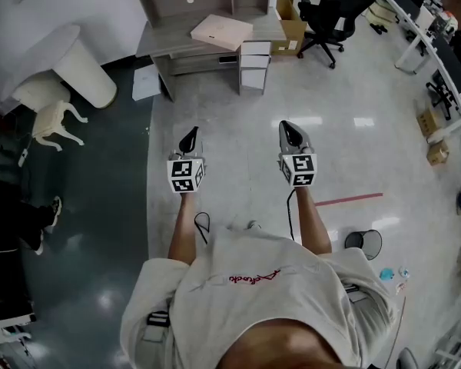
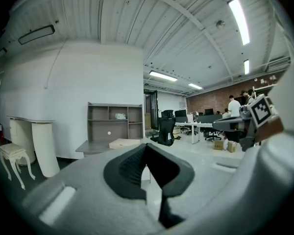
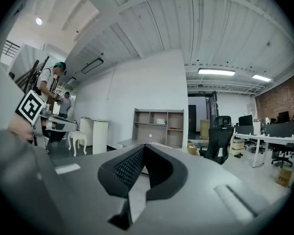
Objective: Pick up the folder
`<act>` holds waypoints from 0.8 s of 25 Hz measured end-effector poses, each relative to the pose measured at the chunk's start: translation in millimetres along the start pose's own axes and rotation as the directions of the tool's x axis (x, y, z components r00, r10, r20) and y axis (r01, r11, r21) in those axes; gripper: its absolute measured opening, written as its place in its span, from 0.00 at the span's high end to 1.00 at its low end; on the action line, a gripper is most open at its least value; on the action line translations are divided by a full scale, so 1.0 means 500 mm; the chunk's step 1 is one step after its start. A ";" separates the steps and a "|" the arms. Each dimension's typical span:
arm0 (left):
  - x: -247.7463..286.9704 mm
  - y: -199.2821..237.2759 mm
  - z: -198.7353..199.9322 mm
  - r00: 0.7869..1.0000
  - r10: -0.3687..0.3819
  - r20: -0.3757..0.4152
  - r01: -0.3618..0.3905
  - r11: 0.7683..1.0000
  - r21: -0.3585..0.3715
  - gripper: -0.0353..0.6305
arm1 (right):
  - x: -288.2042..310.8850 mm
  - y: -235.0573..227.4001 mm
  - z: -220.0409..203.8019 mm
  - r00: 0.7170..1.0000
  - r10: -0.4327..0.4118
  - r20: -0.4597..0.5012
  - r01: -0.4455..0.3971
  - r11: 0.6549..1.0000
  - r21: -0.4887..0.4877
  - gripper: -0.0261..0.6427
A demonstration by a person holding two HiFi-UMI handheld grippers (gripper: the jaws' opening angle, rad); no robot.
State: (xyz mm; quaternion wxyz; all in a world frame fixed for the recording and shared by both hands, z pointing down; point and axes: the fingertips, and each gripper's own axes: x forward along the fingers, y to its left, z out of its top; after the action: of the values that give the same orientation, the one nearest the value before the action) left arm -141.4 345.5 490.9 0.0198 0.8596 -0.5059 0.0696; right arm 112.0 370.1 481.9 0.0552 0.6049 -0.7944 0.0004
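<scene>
The folder (image 1: 221, 31) is a flat beige rectangle lying skewed on the grey desk (image 1: 163, 43) far ahead of me, below a shelf unit. In the left gripper view the folder (image 2: 123, 143) shows small on the desk, well beyond the jaws. My left gripper (image 1: 189, 138) and right gripper (image 1: 290, 133) are held side by side over bare floor, both pointing toward the desk and far short of it. The left gripper (image 2: 146, 146) has its jaws together with nothing between them. The right gripper (image 3: 143, 146) is likewise shut and empty.
A white drawer unit (image 1: 255, 60) stands at the desk's right end, with cardboard boxes (image 1: 292, 25) and a black office chair (image 1: 330, 14) beyond. A white counter (image 1: 81, 68) and white stool (image 1: 50, 118) stand left. A bin (image 1: 365, 243) sits near my right.
</scene>
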 end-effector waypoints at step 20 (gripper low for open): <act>0.040 -0.084 0.018 1.000 0.022 -0.006 -0.022 1.000 0.021 0.95 | -0.009 -0.069 -0.010 0.998 0.057 0.009 -0.057 0.998 0.009 0.95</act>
State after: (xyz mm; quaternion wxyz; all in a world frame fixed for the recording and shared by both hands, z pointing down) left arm -94.3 347.7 486.3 0.0116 0.8538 -0.5146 0.0777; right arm 146.8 365.4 484.3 0.0488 0.5824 -0.8114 0.0031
